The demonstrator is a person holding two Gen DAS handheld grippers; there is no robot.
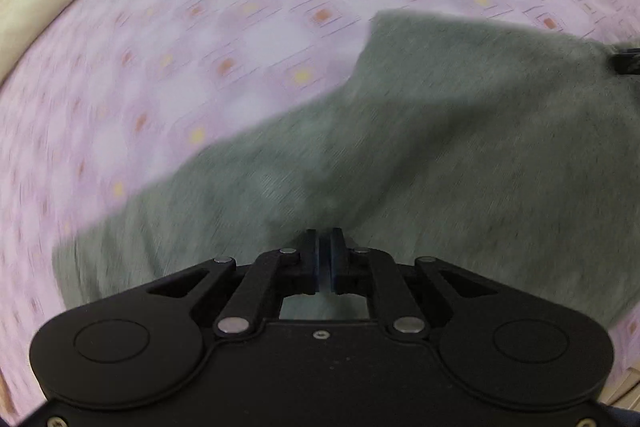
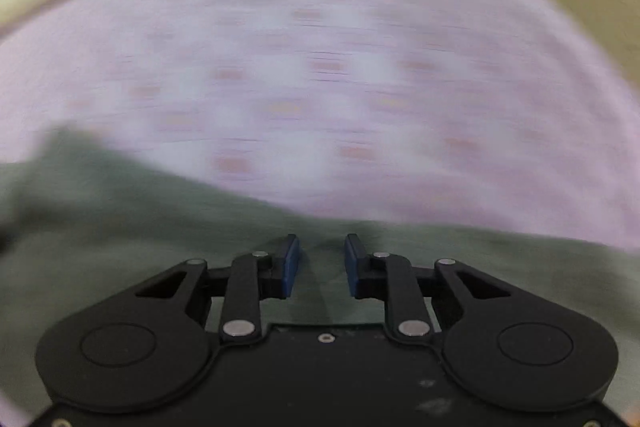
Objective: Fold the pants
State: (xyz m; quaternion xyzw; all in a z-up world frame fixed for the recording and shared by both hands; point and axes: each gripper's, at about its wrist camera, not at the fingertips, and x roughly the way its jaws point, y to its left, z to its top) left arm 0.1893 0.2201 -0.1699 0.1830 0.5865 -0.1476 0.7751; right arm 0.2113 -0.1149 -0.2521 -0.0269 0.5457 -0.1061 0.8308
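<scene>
Pants (image 1: 440, 147) lie on your patterned bed sheet (image 1: 200, 27): left claw (image 1: 325, 247) clenched on their cloth to carry the fold, right claw (image 2: 322, 255) released above them.

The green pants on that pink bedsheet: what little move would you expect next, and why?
Probably the right gripper closes on the pants. Its jaws stand apart with a ridge of green cloth between them, not yet pinched, while the left gripper looks already shut on the fabric. With both ends held, the pants could be lifted over the bedsheet to fold.
</scene>
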